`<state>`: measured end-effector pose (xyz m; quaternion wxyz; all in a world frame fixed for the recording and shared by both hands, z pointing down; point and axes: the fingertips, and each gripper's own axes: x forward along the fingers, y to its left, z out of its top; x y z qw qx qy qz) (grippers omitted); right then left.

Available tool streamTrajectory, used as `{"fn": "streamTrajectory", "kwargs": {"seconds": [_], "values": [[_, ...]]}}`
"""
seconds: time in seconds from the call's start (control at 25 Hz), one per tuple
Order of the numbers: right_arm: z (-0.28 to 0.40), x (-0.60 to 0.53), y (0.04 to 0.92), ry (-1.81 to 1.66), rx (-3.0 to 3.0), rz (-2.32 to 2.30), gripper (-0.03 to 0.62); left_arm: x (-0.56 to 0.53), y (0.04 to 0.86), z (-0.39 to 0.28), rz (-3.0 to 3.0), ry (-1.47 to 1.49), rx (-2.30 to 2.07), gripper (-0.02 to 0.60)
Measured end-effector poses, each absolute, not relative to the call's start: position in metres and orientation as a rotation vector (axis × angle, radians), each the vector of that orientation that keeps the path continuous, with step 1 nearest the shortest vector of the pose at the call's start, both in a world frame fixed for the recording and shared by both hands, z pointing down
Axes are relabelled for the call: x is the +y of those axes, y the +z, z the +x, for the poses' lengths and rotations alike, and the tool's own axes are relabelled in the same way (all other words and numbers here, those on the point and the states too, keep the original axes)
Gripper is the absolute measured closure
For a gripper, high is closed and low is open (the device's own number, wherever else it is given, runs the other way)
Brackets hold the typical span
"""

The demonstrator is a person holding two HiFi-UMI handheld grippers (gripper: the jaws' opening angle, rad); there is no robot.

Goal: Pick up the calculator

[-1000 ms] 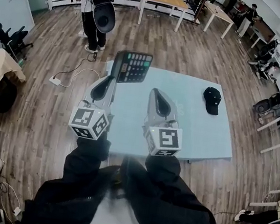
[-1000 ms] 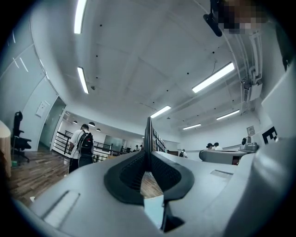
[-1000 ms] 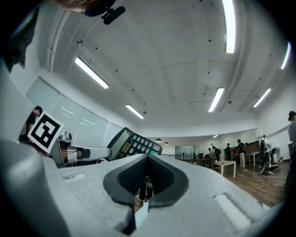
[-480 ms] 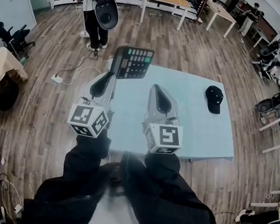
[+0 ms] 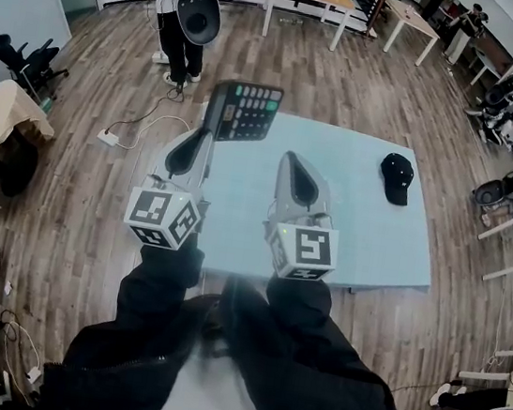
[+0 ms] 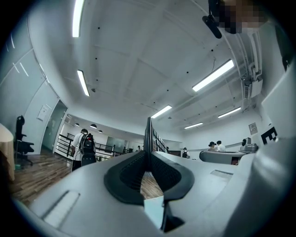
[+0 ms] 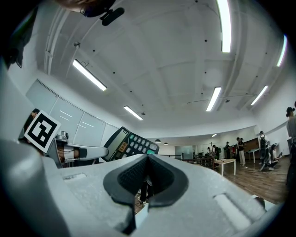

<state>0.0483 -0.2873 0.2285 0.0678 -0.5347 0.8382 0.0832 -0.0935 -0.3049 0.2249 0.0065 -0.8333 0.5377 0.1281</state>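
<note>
Left gripper (image 5: 211,136) is clamped on the edge of the flat black calculator with grey and green keys (image 5: 244,110) — held in the air over the pale blue tabletop (image 5: 357,232). Right gripper (image 5: 293,162) hovers beside it, jaws pressed together on nothing.

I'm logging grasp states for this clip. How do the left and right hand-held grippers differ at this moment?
The left hand-held gripper is shut on the calculator, clamping its edge. The right hand-held gripper has its jaws together with nothing between them. The left one holds the calculator off the table, with its keys showing in the head view, while the right one carries nothing. Both point forward, side by side.
</note>
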Motion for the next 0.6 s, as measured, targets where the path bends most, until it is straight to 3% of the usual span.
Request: {"fn": "streamTrajectory", "kwargs": {"seconds": [0.6], "values": [[0.0528, -0.2847, 0.2313, 0.208, 2.510, -1.613, 0.595, -0.3039, 0.2332, -0.0902, -2.626, 0.379, 1.708, 0.543]]}}
